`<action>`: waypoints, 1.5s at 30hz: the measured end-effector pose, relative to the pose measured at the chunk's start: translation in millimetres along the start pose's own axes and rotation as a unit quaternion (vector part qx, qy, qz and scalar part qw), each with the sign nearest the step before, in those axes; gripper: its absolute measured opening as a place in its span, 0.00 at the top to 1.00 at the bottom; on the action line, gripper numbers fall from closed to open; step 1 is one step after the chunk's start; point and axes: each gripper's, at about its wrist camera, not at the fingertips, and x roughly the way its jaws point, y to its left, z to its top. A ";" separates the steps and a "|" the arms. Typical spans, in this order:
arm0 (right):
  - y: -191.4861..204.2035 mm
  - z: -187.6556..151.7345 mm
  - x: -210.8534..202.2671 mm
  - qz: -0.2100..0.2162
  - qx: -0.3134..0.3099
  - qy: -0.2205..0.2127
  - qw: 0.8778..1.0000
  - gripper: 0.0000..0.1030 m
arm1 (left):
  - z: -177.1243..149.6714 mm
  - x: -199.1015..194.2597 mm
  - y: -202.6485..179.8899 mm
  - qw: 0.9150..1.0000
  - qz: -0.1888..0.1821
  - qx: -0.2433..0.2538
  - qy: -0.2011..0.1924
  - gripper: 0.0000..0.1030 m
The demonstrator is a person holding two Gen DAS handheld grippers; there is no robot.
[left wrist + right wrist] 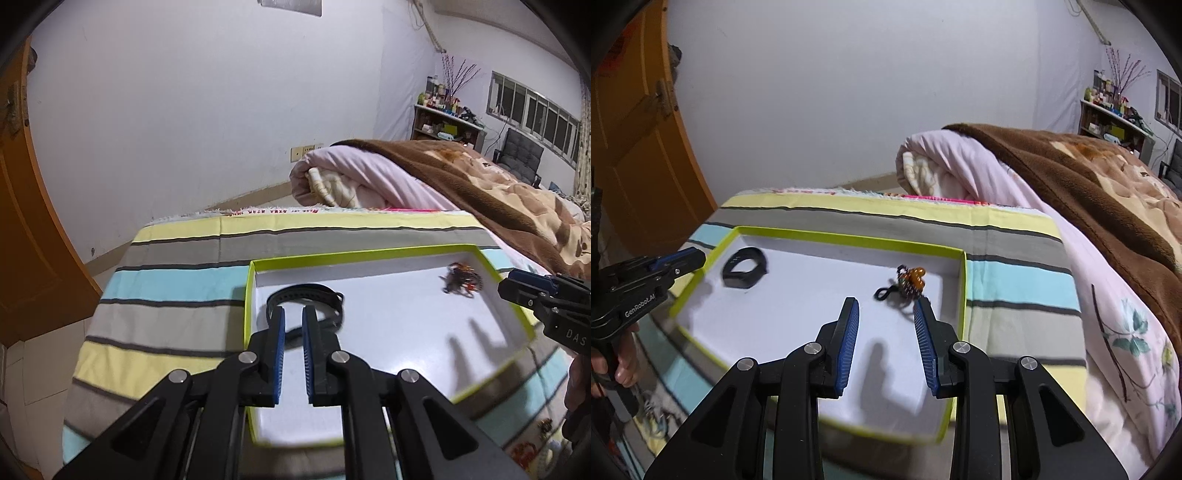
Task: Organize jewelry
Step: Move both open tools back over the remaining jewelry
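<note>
Both grippers, left point(293, 314) narrowly parted, right point(886, 306) wide, hover empty over the tray point(849, 238), where black band point(744, 272) and beaded bracelet point(910, 282) already lie; looks nearly done.

Striped bedsheet point(166, 295) w/ brown blanket point(1089, 177), pink quilt point(960, 166); orange door point(26, 221) nearby.
</note>
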 end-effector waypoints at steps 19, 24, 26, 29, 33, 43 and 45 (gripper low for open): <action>37.9 -91.8 -124.0 0.040 0.006 -0.062 0.997 0.69 | -75.2 -120.2 -35.1 0.999 -0.011 0.000 -0.051 0.83; 38.6 -115.7 -140.4 0.045 0.026 -0.064 0.997 0.69 | -98.3 -137.6 -44.1 0.999 -0.016 0.001 -0.051 0.83; 40.4 -122.2 -147.0 0.040 0.023 -0.066 0.997 0.69 | -105.4 -143.7 -46.7 0.998 -0.017 0.004 -0.052 0.83; 46.2 -129.7 -155.8 0.033 0.014 -0.069 0.997 0.69 | -114.2 -152.2 -49.2 0.998 -0.017 0.004 -0.056 0.83; 54.2 -138.1 -164.8 0.029 0.003 -0.074 0.997 0.69 | -123.4 -161.3 -50.5 0.998 -0.017 -0.001 -0.059 0.83; 62.2 -158.9 -182.1 0.033 -0.002 -0.073 0.997 0.69 | -150.4 -177.5 -48.4 0.998 -0.016 -0.008 -0.057 0.83; 62.7 -162.5 -182.5 0.033 -0.001 -0.068 0.997 0.69 | -153.9 -180.6 -48.6 0.998 -0.020 -0.006 -0.058 0.83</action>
